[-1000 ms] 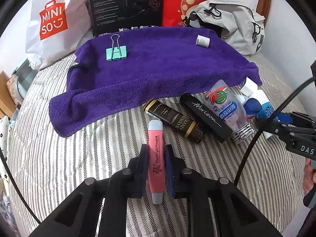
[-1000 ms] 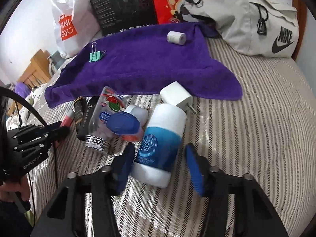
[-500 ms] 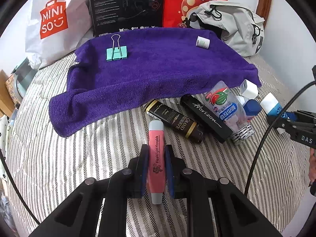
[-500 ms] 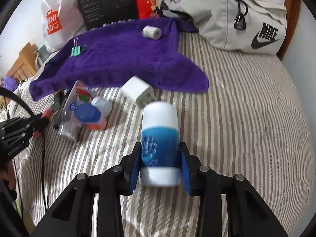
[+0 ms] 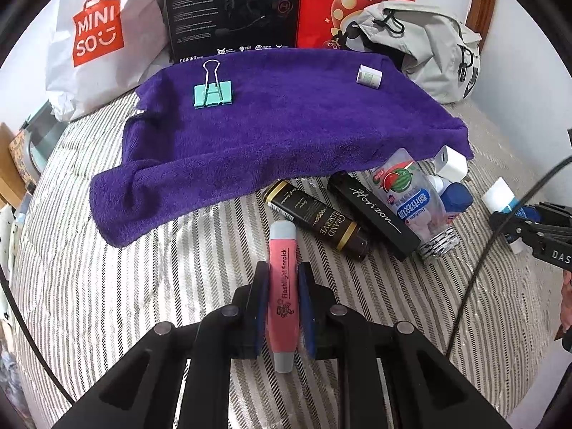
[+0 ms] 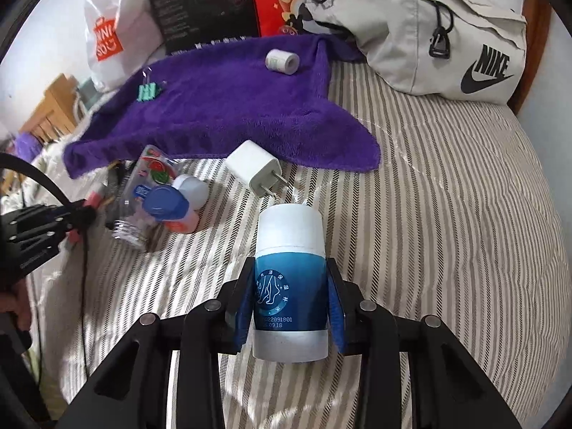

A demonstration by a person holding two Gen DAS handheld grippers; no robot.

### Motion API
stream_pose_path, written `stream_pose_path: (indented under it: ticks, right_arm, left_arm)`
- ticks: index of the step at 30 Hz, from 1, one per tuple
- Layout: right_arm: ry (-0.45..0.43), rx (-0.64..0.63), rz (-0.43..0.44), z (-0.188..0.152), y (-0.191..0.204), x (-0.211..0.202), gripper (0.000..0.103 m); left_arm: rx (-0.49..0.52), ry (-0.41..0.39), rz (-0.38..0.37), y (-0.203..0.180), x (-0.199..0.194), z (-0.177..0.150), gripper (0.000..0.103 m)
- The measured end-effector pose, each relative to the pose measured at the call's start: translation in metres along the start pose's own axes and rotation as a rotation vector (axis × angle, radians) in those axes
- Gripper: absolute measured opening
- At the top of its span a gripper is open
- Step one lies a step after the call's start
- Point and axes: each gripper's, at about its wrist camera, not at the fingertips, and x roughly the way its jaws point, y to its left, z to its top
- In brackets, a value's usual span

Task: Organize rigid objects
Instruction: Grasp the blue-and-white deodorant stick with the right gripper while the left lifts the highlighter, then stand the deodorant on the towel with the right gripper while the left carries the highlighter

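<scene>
our left gripper (image 5: 282,300) clenched on the pink tube (image 5: 283,296), near side of the purple towel (image 5: 271,136), our right gripper (image 6: 290,304) clamping the blue-and-white bottle (image 6: 290,282), just before the towel's near corner, white charger (image 6: 254,169) touching the towel's edge

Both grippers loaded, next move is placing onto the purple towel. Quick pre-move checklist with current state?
1. Left gripper shut on the pink stick: ok, pads on both sides.
2. Right gripper shut on the blue-and-white bottle: ok.
3. Bottle clear of the white charger: ok, gap visible.
4. Free space on the purple towel: ok; only the binder clip and small white roll on it.
5. Cables clear of the remaining pile: cannot tell.
</scene>
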Motion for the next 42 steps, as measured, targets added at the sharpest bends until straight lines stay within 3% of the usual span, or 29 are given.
stream_pose_path:
  ticks: [9,21,32,42]
  right_arm:
    - [-0.091,-0.012,0.085,0.002,-0.002,-0.044,0.036]
    - [-0.118,-0.011,0.155,0.020,-0.007,-0.046,0.036]
    - [-0.143,-0.018,0.168,0.074,-0.016,-0.035,0.036]
    - [-0.107,-0.046,0.162,0.131,-0.009,0.015,0.036]
  left_arm:
    - [-0.029,-0.042,-0.009,0.015,-0.026,0.007,0.016]
    - [-0.074,-0.064,-0.028,0.027,-0.039,0.027,0.016]
    - [-0.093,-0.071,0.007,0.053,-0.031,0.072,0.016]
    - [-0.105,-0.059,0.007,0.062,-0.009,0.103,0.016]
